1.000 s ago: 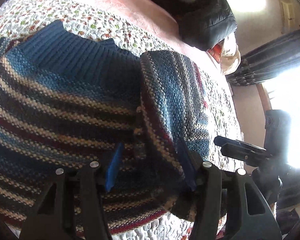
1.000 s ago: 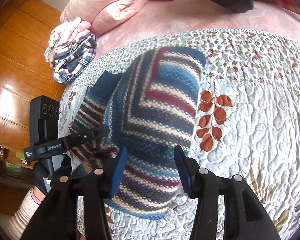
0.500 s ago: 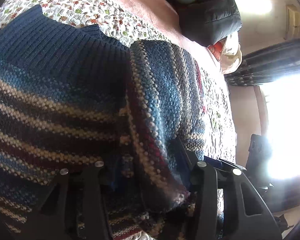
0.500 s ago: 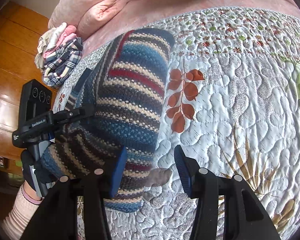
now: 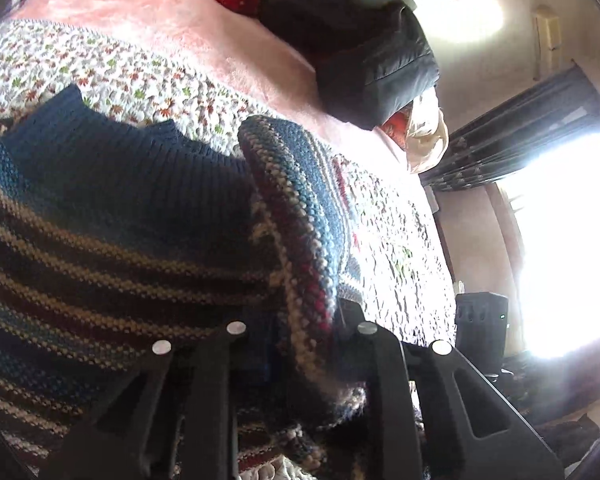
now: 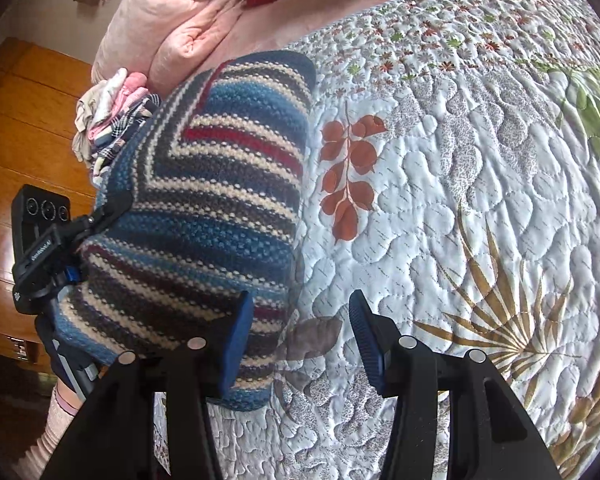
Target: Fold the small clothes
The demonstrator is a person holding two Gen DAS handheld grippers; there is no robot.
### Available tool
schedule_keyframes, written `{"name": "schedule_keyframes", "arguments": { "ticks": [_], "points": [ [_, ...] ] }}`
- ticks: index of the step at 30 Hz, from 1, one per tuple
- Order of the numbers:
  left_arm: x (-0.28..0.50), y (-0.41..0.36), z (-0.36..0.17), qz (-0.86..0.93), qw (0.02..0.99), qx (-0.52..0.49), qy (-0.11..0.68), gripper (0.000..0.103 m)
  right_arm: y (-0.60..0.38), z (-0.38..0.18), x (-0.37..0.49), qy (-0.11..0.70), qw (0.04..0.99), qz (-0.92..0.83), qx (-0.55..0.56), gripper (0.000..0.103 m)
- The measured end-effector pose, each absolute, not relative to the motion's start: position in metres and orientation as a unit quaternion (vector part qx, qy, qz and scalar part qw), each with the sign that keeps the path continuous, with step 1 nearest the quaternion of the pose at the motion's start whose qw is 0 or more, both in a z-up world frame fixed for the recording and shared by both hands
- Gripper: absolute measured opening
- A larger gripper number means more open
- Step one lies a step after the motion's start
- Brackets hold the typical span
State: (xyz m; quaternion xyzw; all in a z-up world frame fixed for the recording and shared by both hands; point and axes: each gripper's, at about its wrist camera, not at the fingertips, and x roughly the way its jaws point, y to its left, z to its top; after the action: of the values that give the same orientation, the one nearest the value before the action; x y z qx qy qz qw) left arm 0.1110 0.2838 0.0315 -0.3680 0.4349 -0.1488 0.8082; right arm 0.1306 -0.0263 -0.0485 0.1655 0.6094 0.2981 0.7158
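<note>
**Kid:** Sweater folding, right? Which part are we at?

**Helper:** The side is being folded over, I think. The striped sweater lies on the bed quilt, at 9 o'clock in the right view. The left tool pinches its folded edge.

**Kid:** And the right tool?

**Helper:** Spread wide, holding nothing. One finger is just beside the sweater's edge at 6 o'clock; I can't tell if they touch.

**Kid:** What next?

**Helper:** Probably lay the fold flat, keep the edges lined up, then let go gently so the thick knit doesn't spring back.
</note>
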Motion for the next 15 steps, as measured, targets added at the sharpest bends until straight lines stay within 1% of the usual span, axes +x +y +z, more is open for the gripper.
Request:
{"name": "schedule_keyframes", "arguments": {
  "ticks": [5, 11, 13, 15],
  "points": [
    [0.101, 0.323, 0.055, -0.127, 0.825, -0.356, 0.42, 0.018, -0.01, -0.039, 0.124, 0.604, 0.717, 0.311, 0.158, 0.051],
    [0.081, 0.383, 0.063, -0.078, 0.832, -0.351, 0.423, 0.018, 0.026, -0.023, 0.111, 0.593, 0.715, 0.342, 0.141, 0.053],
    [0.073, 0.402, 0.063, -0.062, 0.832, -0.356, 0.42, 0.018, 0.041, -0.017, 0.106, 0.588, 0.714, 0.354, 0.137, 0.058],
    [0.066, 0.419, 0.06, -0.048, 0.831, -0.361, 0.42, 0.018, 0.055, -0.014, 0.1, 0.587, 0.707, 0.37, 0.137, 0.06]
  ]
}}
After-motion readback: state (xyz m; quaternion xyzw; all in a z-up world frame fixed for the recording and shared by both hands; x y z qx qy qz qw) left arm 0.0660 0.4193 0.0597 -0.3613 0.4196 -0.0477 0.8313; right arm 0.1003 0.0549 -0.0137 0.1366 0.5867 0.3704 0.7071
